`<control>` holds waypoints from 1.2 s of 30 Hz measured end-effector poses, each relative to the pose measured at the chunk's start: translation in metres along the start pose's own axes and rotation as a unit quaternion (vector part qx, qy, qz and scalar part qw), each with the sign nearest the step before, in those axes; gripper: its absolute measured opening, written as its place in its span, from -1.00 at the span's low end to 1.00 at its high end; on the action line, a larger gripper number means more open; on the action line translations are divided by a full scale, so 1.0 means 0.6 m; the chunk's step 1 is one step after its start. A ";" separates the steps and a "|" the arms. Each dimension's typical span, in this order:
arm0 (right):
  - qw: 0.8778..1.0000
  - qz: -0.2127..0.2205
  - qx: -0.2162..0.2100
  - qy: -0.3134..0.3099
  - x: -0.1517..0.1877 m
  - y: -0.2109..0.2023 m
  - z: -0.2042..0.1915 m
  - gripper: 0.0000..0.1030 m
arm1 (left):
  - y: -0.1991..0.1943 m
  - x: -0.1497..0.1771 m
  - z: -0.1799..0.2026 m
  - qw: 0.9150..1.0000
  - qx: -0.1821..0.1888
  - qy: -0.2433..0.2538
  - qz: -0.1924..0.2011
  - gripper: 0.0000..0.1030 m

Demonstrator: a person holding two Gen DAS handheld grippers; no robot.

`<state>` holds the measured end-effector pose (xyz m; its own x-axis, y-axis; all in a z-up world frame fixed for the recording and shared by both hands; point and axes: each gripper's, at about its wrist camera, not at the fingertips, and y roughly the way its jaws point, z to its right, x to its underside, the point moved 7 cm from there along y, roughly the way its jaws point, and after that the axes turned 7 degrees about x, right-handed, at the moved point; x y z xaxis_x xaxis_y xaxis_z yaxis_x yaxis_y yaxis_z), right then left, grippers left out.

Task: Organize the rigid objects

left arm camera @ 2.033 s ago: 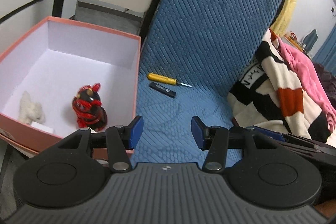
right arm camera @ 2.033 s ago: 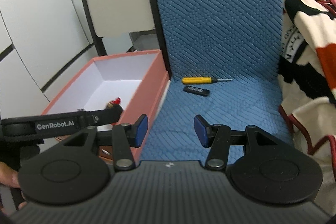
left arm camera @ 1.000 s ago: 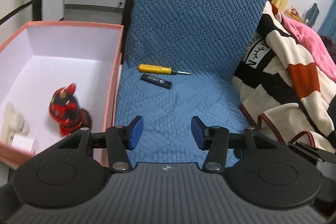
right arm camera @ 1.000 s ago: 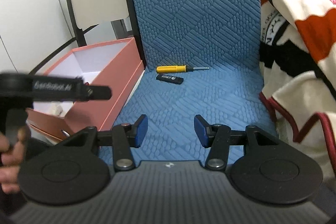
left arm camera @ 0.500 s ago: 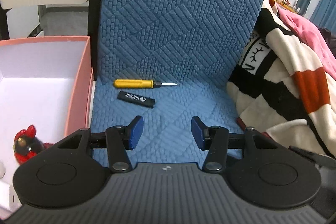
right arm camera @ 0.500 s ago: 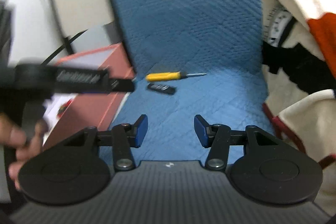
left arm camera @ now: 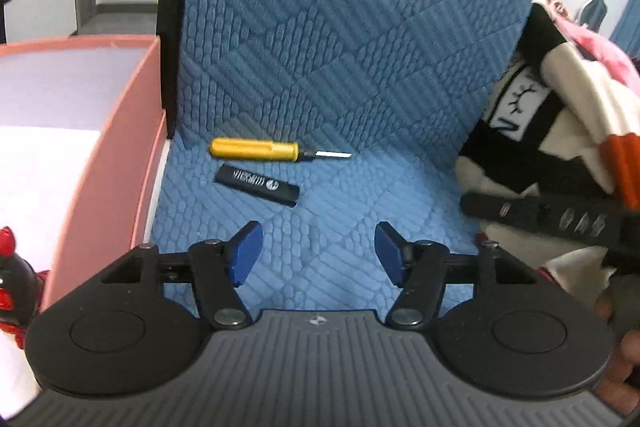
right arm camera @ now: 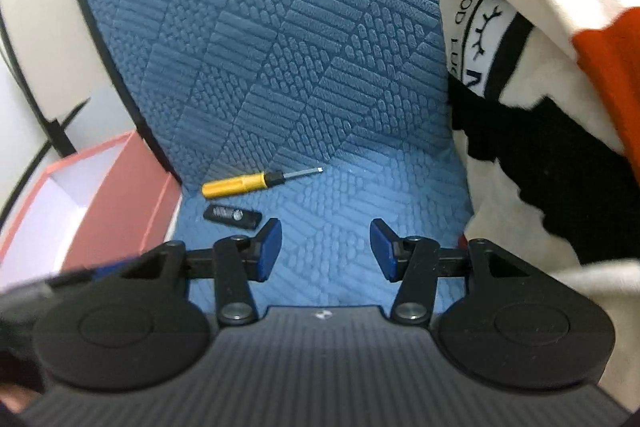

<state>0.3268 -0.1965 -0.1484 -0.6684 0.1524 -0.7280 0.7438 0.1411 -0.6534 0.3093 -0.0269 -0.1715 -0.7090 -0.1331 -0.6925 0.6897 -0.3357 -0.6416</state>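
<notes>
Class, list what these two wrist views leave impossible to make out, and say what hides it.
1. Red figure: left view, cut by the edge and the gripper body.
2. Pink box contents: right view, wall hides them.
3. Print on the black stick: too small.
4. Left gripper: right view, blurred.

The figurine (left arm camera: 14, 279) in the box (left arm camera: 116, 163) is cut off by the left edge of the left view. The print on the black stick (left arm camera: 257, 184) is too small to read. In the right view, a blurred black bar (right arm camera: 48, 287) hides part of the box (right arm camera: 116, 203).
</notes>
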 end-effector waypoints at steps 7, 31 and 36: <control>0.996 -0.019 -0.076 -0.040 -0.045 0.050 -0.034 0.01 | 0.048 -0.003 -0.020 1.000 -0.023 0.005 -0.017 0.33; 0.949 -0.127 -0.185 -0.223 -0.083 0.306 -0.150 0.01 | 0.187 -0.027 -0.064 0.994 -0.076 0.047 -0.064 0.49; 0.942 -0.134 -0.182 -0.247 -0.064 0.330 -0.147 -0.03 | 0.204 -0.035 -0.050 0.991 -0.071 0.076 -0.083 0.49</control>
<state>0.4997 -0.0884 -0.2315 -0.6815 -0.3981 -0.6141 0.4382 0.4502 -0.7780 0.4129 -0.0372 -0.2453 -0.7913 0.0574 -0.6088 0.5874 -0.2055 -0.7828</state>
